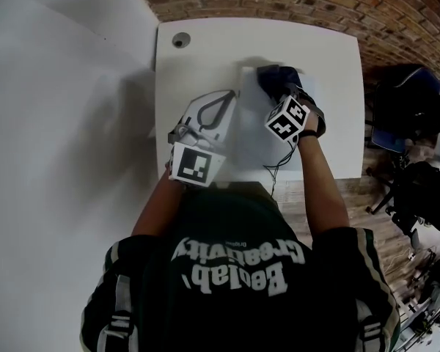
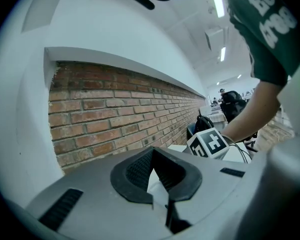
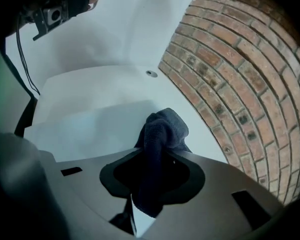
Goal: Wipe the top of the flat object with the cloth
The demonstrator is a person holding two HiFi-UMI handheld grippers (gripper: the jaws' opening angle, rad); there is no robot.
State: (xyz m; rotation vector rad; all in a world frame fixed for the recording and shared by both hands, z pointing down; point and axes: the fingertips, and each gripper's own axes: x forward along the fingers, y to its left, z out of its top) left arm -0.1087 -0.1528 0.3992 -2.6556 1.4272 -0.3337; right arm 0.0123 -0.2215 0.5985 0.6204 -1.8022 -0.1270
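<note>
- The right gripper (image 1: 281,88) has its 2 jaws clamped on a dark blue cloth (image 3: 162,129). The cloth's bunched end sits on the far part of the pale sheet (image 1: 255,141), which lies on the white table (image 1: 205,42).
- The cloth is pinched as a narrow wad, so only a small patch seems to touch the sheet. A stroke could miss strips of the top, and I judge that several overlapping passes would be needed.
- The wad sits deep between the jaws. If the gripper tips too low, hard jaw ends could scrape the sheet instead of the cloth.
- The left gripper (image 1: 227,97) has its jaws drawn together with nothing visibly between them. It sits just beside the sheet's left edge, and I cannot tell whether it presses on that edge. If it does not, a wipe could drag the light sheet across the table or off the near edge.
- A thin black cable (image 1: 275,171) trails over the sheet's near part and could snag or smear during a pull toward the person.
</note>
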